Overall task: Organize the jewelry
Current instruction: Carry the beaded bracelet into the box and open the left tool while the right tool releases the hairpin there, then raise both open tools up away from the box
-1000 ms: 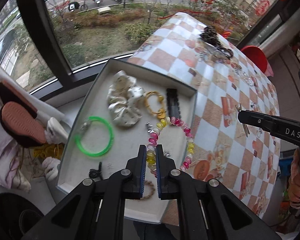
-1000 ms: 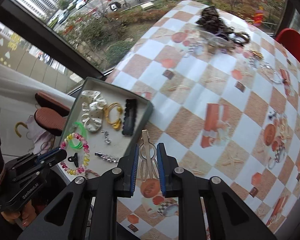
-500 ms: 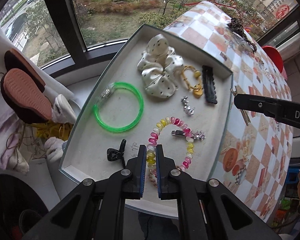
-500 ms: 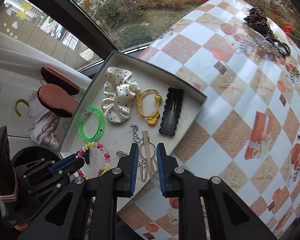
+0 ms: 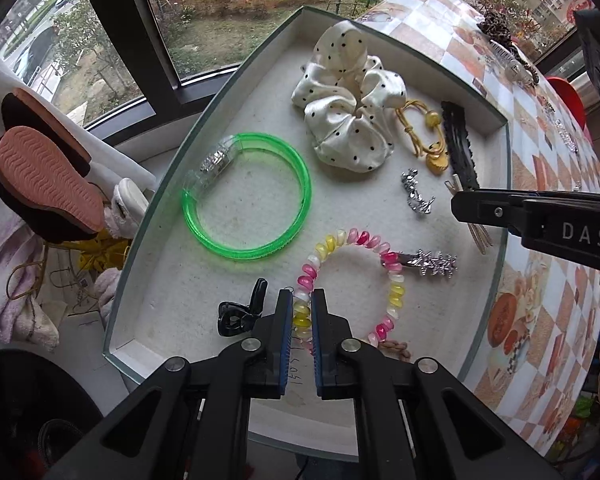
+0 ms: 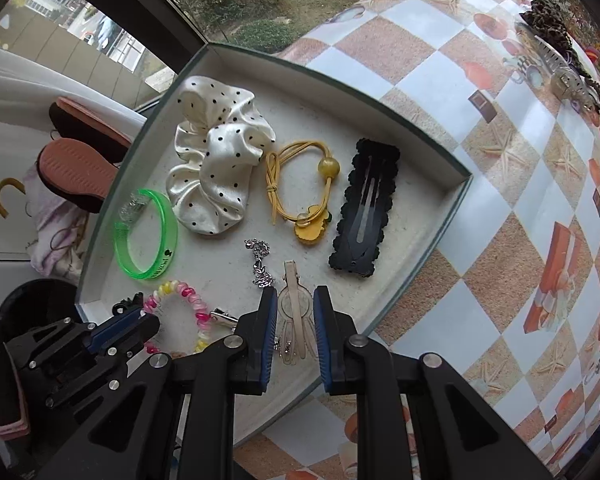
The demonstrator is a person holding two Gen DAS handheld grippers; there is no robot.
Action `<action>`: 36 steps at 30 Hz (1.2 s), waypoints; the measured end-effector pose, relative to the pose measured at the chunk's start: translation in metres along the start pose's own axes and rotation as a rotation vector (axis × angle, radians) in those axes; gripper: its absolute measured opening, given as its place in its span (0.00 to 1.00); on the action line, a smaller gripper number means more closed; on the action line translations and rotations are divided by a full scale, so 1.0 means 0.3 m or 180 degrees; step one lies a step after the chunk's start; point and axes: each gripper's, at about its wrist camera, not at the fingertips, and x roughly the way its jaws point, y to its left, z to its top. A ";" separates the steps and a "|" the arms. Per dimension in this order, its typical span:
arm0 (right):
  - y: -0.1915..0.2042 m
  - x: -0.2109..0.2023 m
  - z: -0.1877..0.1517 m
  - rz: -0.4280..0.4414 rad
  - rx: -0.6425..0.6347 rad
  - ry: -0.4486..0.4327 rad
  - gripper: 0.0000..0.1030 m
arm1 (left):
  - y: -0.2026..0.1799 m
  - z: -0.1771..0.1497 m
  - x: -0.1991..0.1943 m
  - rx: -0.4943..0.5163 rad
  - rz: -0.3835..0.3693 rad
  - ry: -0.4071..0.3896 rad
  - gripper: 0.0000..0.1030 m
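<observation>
In the left wrist view, the left gripper point(image 5: 301, 312) is clamped on the pink-and-yellow coil bracelet point(image 5: 352, 276) low over the tray point(image 5: 148, 216), just beside the green bangle point(image 5: 248, 200); if released carelessly, the coil could be snagged on the silver star clip point(image 5: 432, 262) touching it. In the right wrist view, the right gripper point(image 6: 296, 320) is closed on a beige hair clip point(image 6: 296, 308) over the tray's near edge, beside the black snap clip point(image 6: 364, 208); dropped here, it could be tipped over the rim.

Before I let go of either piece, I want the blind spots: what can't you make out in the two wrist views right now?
- Left wrist view: the near part of the coil bracelet hides behind the left gripper.
- Left wrist view: the beige hair clip is mostly covered by the right gripper.
- Right wrist view: whether the right gripper presses the clip's sides is unclear.
- Both views: the pile of accessories across the table is too small to sort out.
</observation>
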 end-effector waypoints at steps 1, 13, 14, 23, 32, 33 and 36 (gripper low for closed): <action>0.001 0.010 0.001 -0.0011 -0.0006 0.0021 0.19 | 0.000 -0.003 0.004 0.0006 0.0008 0.0009 0.12; 0.001 0.072 -0.001 -0.0076 -0.0019 0.0136 0.20 | 0.007 0.002 0.026 0.0057 0.0114 0.0061 0.13; 0.010 0.078 0.005 -0.0071 -0.0019 0.0142 0.20 | 0.007 0.004 0.026 0.0063 0.0124 0.0061 0.13; 0.027 0.019 0.037 0.0055 0.0017 0.0063 0.40 | -0.018 0.008 -0.015 0.0117 0.0255 0.0029 0.13; 0.011 -0.135 0.017 -0.0059 0.0078 -0.0168 0.58 | -0.035 -0.003 -0.080 0.0097 0.0229 0.0049 0.13; 0.008 -0.147 0.015 -0.0062 0.0094 -0.0185 0.59 | -0.039 -0.006 -0.087 0.0111 0.0243 0.0041 0.13; -0.003 -0.185 -0.001 -0.0054 0.0158 -0.0223 0.61 | -0.048 -0.009 -0.103 0.0123 0.0273 0.0032 0.67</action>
